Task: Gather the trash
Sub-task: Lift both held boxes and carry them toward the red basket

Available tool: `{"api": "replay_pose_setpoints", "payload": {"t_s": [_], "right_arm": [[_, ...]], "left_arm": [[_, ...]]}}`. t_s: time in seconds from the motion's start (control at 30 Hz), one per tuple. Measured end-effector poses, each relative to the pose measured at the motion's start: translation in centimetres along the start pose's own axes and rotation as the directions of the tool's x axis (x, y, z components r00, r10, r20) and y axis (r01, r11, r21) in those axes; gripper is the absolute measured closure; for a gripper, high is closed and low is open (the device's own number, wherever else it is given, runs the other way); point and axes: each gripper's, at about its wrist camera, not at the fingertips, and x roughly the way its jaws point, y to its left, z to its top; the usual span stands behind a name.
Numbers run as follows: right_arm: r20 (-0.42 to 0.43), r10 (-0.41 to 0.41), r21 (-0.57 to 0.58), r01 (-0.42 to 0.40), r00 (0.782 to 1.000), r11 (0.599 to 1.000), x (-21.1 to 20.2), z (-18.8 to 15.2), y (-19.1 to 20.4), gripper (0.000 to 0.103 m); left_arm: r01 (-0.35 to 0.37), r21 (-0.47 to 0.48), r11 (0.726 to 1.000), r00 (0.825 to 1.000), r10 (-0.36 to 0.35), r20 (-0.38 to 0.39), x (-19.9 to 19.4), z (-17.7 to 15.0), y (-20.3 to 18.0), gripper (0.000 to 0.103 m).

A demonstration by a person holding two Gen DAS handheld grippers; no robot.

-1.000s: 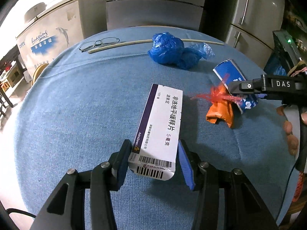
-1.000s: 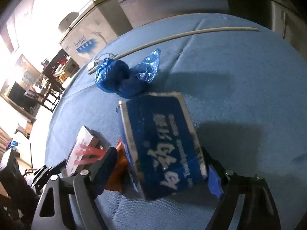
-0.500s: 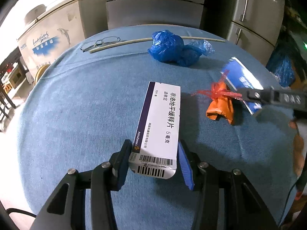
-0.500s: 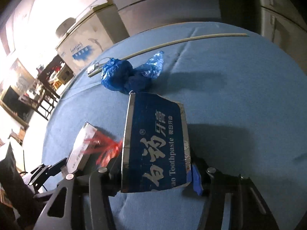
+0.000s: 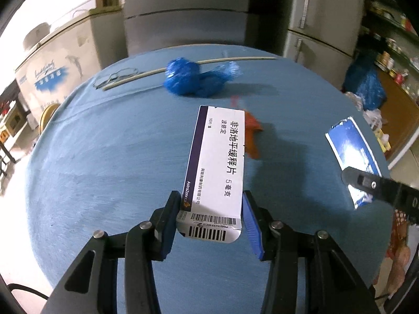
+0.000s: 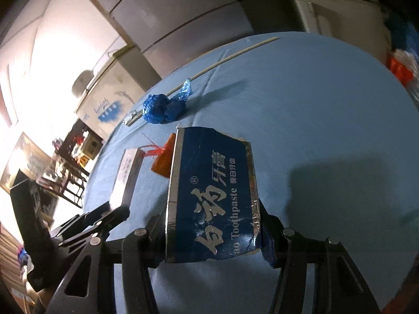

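My left gripper (image 5: 210,219) is shut on a white medicine box (image 5: 218,162) and holds it above the blue tablecloth (image 5: 104,170). My right gripper (image 6: 213,233) is shut on a torn blue toothpaste box (image 6: 212,193), lifted off the table; that box also shows at the right of the left wrist view (image 5: 352,154). An orange wrapper with red string (image 6: 163,157) lies on the cloth, half hidden behind the medicine box in the left wrist view (image 5: 252,138). A crumpled blue plastic bag (image 5: 193,78) lies farther back.
A long pale stick (image 5: 183,65) and a pair of glasses (image 5: 115,77) lie at the table's far edge. Fridges (image 5: 183,10) and a chest freezer (image 5: 52,60) stand behind the table. A blue bag (image 5: 364,83) and clutter sit on the floor at right.
Both grippers have lifted their boxes. The right gripper closed on the toothpaste box and pulled it up and rightwards away from the orange wrapper. The left gripper rose with the medicine box.
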Motion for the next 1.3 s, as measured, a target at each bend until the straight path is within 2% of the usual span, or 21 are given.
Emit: {"api": "replay_pose_setpoints", "payload": {"t_s": [0.4,0.9,1.3], "right_arm": [[0.072,-0.015,0.099,0.007,0.997,0.995,-4.4,-2.5,-3.4,0.044],[0.099,-0.018,0.189,-0.001,0.995,0.982,-6.3,-4.2,-6.4,0.044],[0.152,-0.077,0.229,0.041,0.985,0.973,-9.0,-4.5,-8.3,0.044]], "left_arm": [[0.031,0.087,0.996,0.999,-0.032,0.008,-1.8,-0.9,-4.9,0.055],[0.047,0.157,0.986,0.998,-0.041,-0.038,-0.8,-2.0,-8.3,0.055],[0.067,0.187,0.98,0.997,-0.06,-0.043,-1.0,-2.0,-9.8,0.055]]}}
